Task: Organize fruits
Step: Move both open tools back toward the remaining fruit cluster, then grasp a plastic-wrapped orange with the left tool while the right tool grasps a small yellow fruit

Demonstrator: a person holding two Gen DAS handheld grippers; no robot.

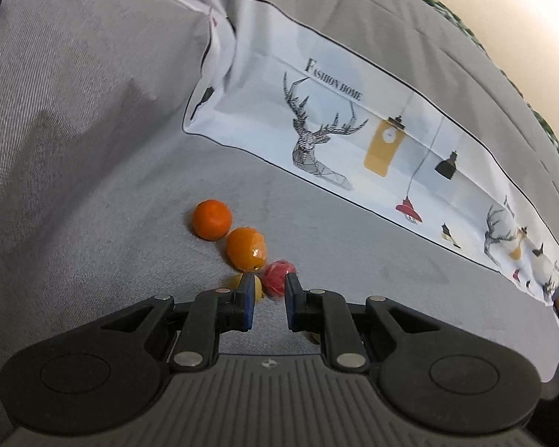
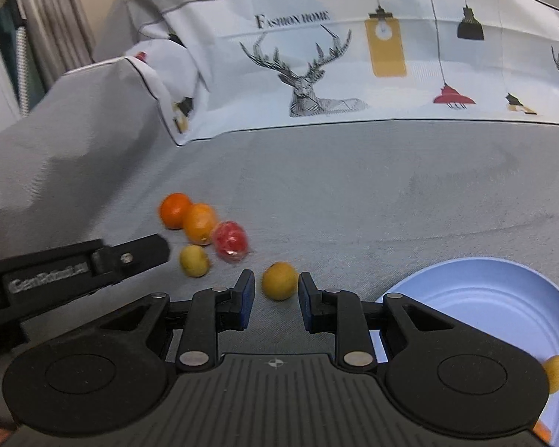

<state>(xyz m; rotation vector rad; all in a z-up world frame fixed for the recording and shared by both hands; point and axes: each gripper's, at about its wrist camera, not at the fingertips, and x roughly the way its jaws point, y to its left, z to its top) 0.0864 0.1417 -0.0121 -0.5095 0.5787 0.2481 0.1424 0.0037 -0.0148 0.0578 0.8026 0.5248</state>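
Observation:
Several small fruits lie on a grey sofa seat. In the right wrist view a deep orange fruit [image 2: 174,210], a lighter orange [image 2: 200,223], a red fruit in clear wrap [image 2: 230,241], a small yellow fruit [image 2: 194,260] and a yellow-orange fruit [image 2: 279,281] show. My right gripper [image 2: 275,290] is open, its fingers either side of the yellow-orange fruit. A light blue plate [image 2: 503,298] at the right holds a yellow fruit [image 2: 556,372]. My left gripper [image 1: 268,290] is open and empty, just before the red fruit [image 1: 277,276] and the yellow fruit [image 1: 258,287], with two oranges [image 1: 211,219] [image 1: 246,248] beyond.
A white cover printed with deer and lamps [image 2: 354,67] drapes the sofa back. The sofa arm [image 2: 74,119] rises at the left. My left gripper's body [image 2: 74,268] reaches in from the left in the right wrist view. Grey seat fabric stretches right of the fruits.

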